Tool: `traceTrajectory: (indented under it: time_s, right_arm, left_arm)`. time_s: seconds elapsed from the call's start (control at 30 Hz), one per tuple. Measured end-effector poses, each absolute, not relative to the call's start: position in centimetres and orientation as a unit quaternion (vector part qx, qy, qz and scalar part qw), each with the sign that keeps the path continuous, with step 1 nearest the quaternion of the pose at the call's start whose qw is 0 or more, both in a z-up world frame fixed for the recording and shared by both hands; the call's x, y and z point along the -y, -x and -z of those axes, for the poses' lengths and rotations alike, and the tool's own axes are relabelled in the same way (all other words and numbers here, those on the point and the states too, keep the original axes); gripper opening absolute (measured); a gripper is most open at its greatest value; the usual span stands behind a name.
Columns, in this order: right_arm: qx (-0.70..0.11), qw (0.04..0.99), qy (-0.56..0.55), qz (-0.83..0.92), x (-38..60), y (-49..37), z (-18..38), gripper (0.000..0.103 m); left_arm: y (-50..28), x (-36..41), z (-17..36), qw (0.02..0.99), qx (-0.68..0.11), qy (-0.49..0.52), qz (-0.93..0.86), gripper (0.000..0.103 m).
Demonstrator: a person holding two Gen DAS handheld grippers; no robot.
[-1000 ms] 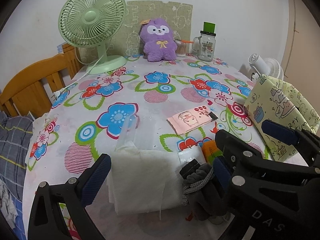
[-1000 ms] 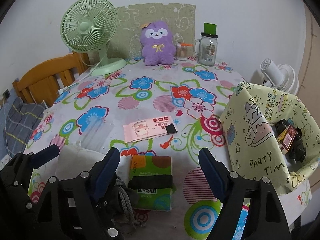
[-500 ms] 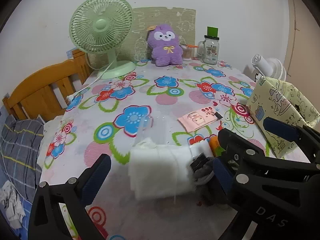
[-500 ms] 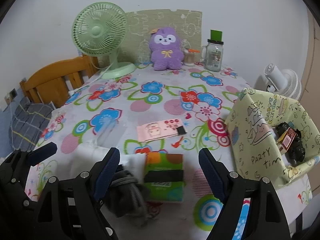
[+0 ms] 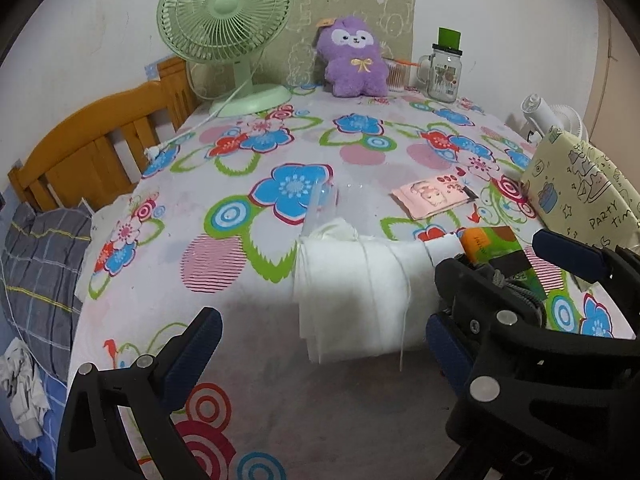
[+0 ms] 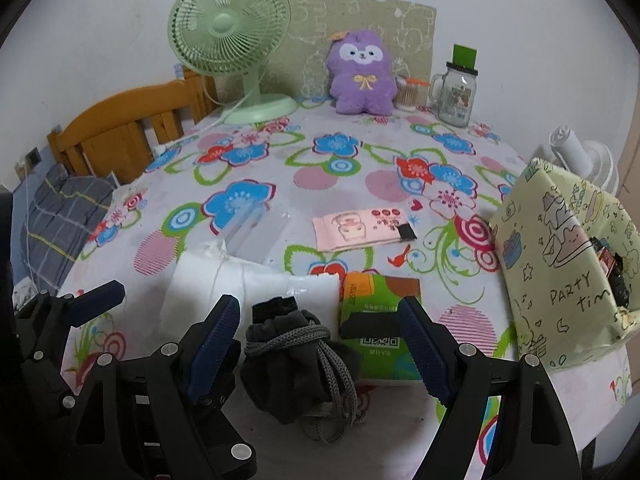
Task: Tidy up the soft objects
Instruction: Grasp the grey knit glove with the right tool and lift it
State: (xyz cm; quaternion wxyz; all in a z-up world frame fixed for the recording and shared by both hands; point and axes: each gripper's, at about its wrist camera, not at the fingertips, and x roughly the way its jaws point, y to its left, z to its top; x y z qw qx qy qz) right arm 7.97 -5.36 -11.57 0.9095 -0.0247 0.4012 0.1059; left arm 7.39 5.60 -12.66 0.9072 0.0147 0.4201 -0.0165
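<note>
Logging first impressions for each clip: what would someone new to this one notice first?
Probably the loud flowered tablecloth, then the purple plush toy upright at the far edge beside a green desk fan. Close in, a dark drawstring pouch lies between the open fingers of the right gripper, with a white folded cloth to its left and a yellow-green "Party Time" bag at right.

The yellow-green paper bag (image 6: 560, 280) carries the hand-lettered words "PARTY" and "tim" on its near face, among cartoon doodles. Left of the bag, the green tissue pack (image 6: 380, 320) bears a QR code and small print too fine to read. Beyond that pack, the pink packet (image 6: 360, 228) has red characters (illegible here). In the left wrist view, the right gripper's black body (image 5: 532, 460) shows the raised letters "DA".
</note>
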Motion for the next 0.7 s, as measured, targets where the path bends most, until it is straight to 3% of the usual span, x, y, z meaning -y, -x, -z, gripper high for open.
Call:
traceTrajectory:
  time_s: [0.1, 0.4, 0.7]
  right_arm:
    - [-0.414, 0.903, 0.02, -0.111, 5.4, -8.3, 12.1, 0.073]
    - [-0.442, 0.889, 0.012, -0.121, 5.2, -8.9, 13.4, 0.055]
    - [-0.419, 0.9, 0.024, -0.118, 5.3, -8.9, 12.3, 0.047]
  left_arm:
    - [-7.6, -5.4, 13.0, 0.905, -0.425, -0.018, 0.021, 0.102]
    - [-8.1, -4.8, 13.7, 0.901, -0.433, -0.023, 0.031, 0.102]
    - [-8.6, -4.4, 13.1, 0.905, -0.424, -0.016, 0.043, 0.103]
